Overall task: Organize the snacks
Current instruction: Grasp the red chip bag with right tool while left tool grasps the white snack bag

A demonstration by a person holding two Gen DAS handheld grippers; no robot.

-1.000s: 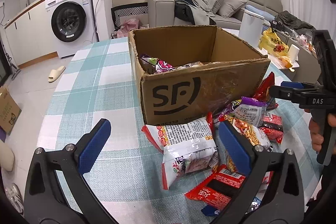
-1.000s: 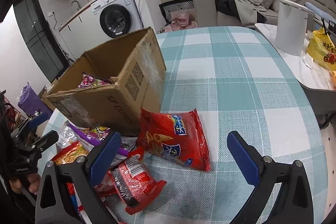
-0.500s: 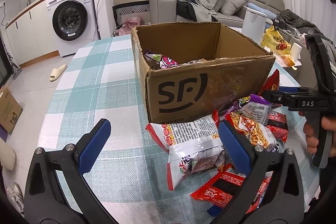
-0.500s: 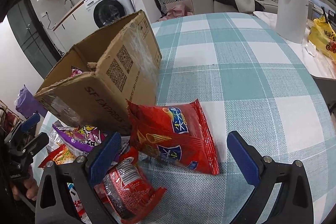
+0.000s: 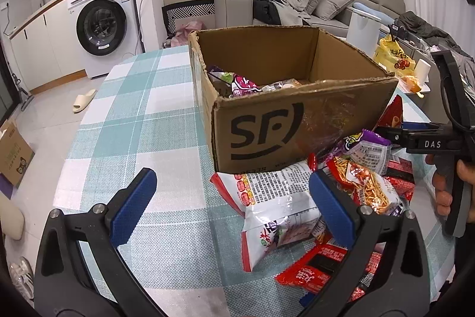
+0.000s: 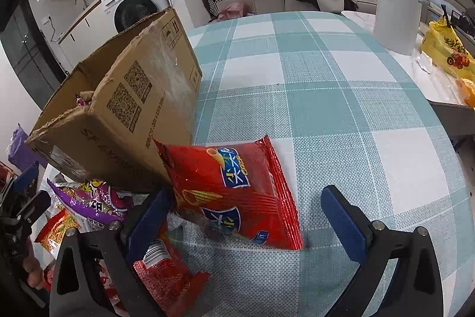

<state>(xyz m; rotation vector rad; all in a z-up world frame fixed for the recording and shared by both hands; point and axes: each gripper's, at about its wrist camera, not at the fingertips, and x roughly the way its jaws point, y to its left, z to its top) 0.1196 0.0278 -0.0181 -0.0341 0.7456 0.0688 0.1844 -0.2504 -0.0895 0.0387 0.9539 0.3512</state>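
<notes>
A brown cardboard box (image 5: 297, 121) marked SF stands open on the checked tablecloth (image 5: 142, 115), with a few snack packets inside (image 5: 243, 83). Loose packets lie piled at its near right corner: a white bag (image 5: 276, 201), an orange-stick bag (image 5: 365, 186), a purple bag (image 5: 368, 144). My left gripper (image 5: 231, 207) is open, its right pad over the white bag's edge. My right gripper (image 6: 249, 216) is open around a big red chips bag (image 6: 234, 186) that leans on the box (image 6: 133, 106). The right gripper (image 5: 415, 135) also shows in the left wrist view, held by a hand.
A white cylindrical appliance (image 6: 396, 11) and a yellow bag (image 6: 448, 49) sit on a side table right of the checked table. A washing machine (image 5: 101, 25), a sofa with clothes (image 5: 297, 2) and a floor carton (image 5: 13, 150) lie beyond. Bare tablecloth (image 6: 341, 97) stretches right of the box.
Both grippers have moved forward toward the box and the pile. The red chips bag now lies between my right gripper's fingers; the white bag sits closer under the left gripper.
</notes>
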